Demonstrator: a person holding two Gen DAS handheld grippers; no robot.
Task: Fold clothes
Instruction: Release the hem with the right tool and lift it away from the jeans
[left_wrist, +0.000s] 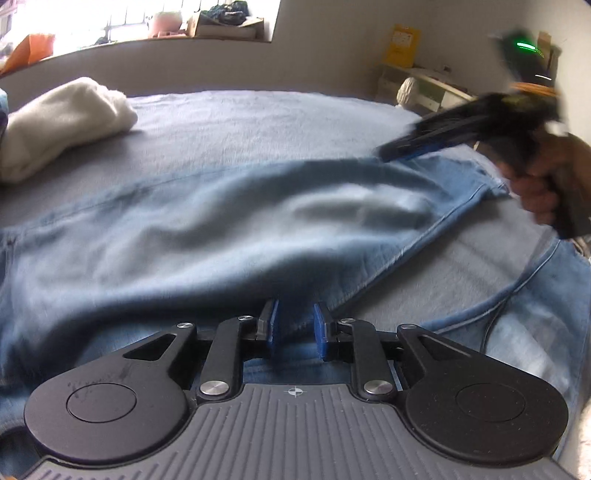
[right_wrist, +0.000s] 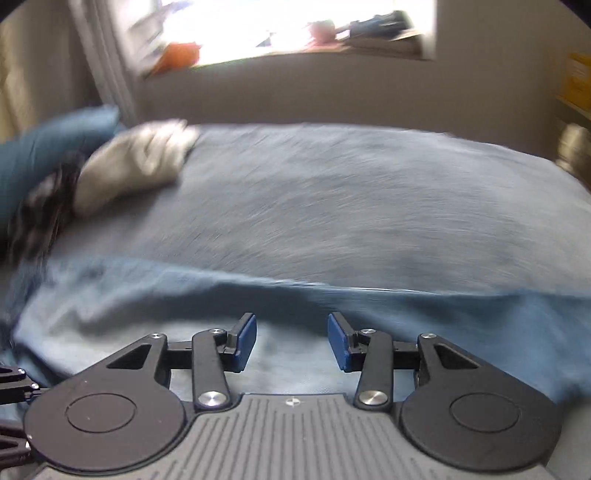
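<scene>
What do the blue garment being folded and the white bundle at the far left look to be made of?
Blue garment: most likely washed denim, matte, going by the faded light-blue tone and the stitched seam along its edge. White bundle: soft, fuzzy knit or fleece by its nap and rounded folds; motion blur leaves the exact fabric open.

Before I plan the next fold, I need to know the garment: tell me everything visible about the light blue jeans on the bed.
The light blue jeans look like faded, soft denim with stitched seams. They lie rumpled across the grey-blue bedspread, one layer folded over another. A fold sits between the left tool's slightly parted blue pads. The right tool, open and empty, hovers above the denim.
</scene>
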